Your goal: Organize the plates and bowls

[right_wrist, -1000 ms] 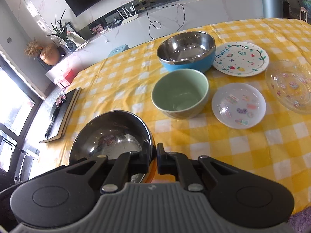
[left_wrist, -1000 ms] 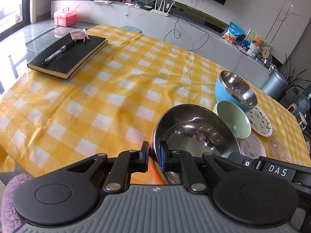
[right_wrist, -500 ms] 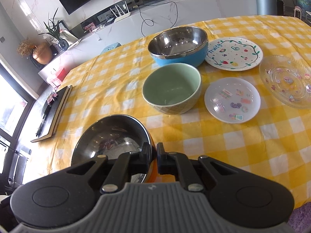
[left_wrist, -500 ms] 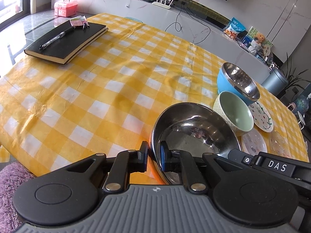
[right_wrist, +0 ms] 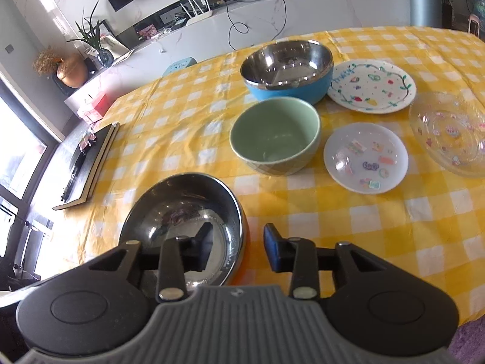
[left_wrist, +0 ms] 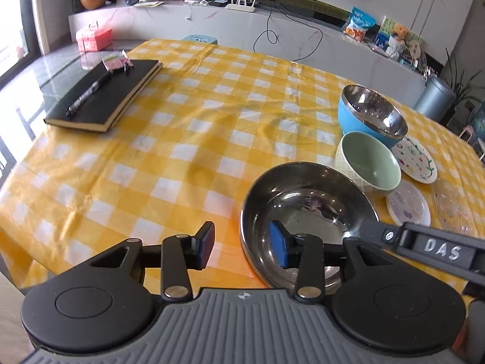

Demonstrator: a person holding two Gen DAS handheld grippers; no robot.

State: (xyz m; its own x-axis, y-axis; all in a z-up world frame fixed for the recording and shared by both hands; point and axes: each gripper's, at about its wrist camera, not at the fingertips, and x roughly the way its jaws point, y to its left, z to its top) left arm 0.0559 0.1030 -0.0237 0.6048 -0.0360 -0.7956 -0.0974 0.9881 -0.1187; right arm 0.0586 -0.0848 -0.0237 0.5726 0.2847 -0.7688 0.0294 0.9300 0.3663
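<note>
Yellow checked tablecloth (left_wrist: 188, 127) carries the shallow steel bowl (left_wrist: 306, 209) at its near edge; both grippers (left_wrist: 242, 247) (right_wrist: 238, 250), jaws just parted, straddle its rim unclamped. Only the right view shows the clear glass plate (right_wrist: 448, 133) whole.

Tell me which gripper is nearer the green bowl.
Right. The right gripper straddles the steel bowl's rim on the side facing the green bowl; the left gripper straddles the opposite rim.

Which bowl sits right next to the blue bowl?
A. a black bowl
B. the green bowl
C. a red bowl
B: the green bowl sits right beside the blue bowl, with the steel bowl farther off, nearer the camera.
</note>
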